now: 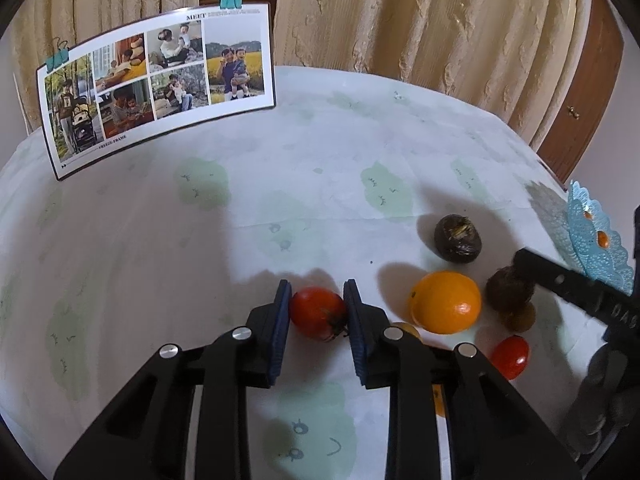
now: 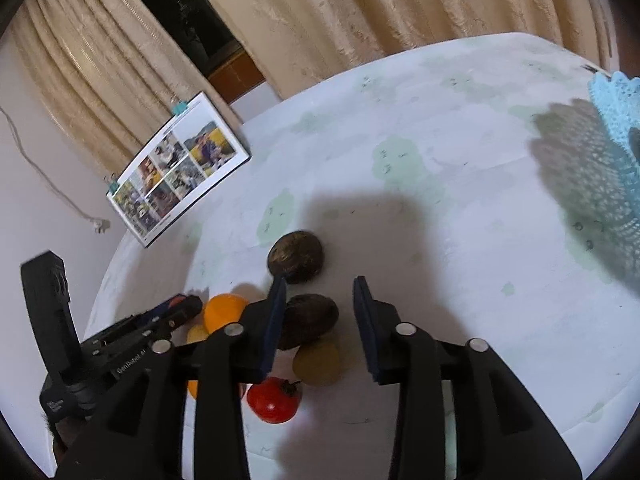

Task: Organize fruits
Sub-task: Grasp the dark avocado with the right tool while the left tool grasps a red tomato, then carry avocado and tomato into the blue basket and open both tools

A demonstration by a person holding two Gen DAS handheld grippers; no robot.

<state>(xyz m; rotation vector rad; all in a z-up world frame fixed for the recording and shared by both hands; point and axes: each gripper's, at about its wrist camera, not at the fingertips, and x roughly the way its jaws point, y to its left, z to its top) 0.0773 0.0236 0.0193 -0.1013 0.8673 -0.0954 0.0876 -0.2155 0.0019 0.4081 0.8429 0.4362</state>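
My left gripper (image 1: pixel 316 300) is shut on a red tomato (image 1: pixel 318 312) just above the tablecloth. To its right lie an orange (image 1: pixel 446 302), a dark brown fruit (image 1: pixel 458 238), a second brown fruit (image 1: pixel 510 290) and a small red tomato (image 1: pixel 510 356). My right gripper (image 2: pixel 320 308) is open, its jaws on either side of a brown fruit (image 2: pixel 310 320). Its left pad touches that fruit. Below it lie a yellowish fruit (image 2: pixel 318 362) and a red tomato (image 2: pixel 274 400). Another brown fruit (image 2: pixel 296 256) lies beyond, and an orange (image 2: pixel 224 312) to the left.
A light blue lacy basket (image 1: pixel 596 236) stands at the table's right edge, and also shows in the right wrist view (image 2: pixel 616 112). A clipped photo card (image 1: pixel 156 88) stands at the back left. Curtains hang behind the round table (image 1: pixel 320 152).
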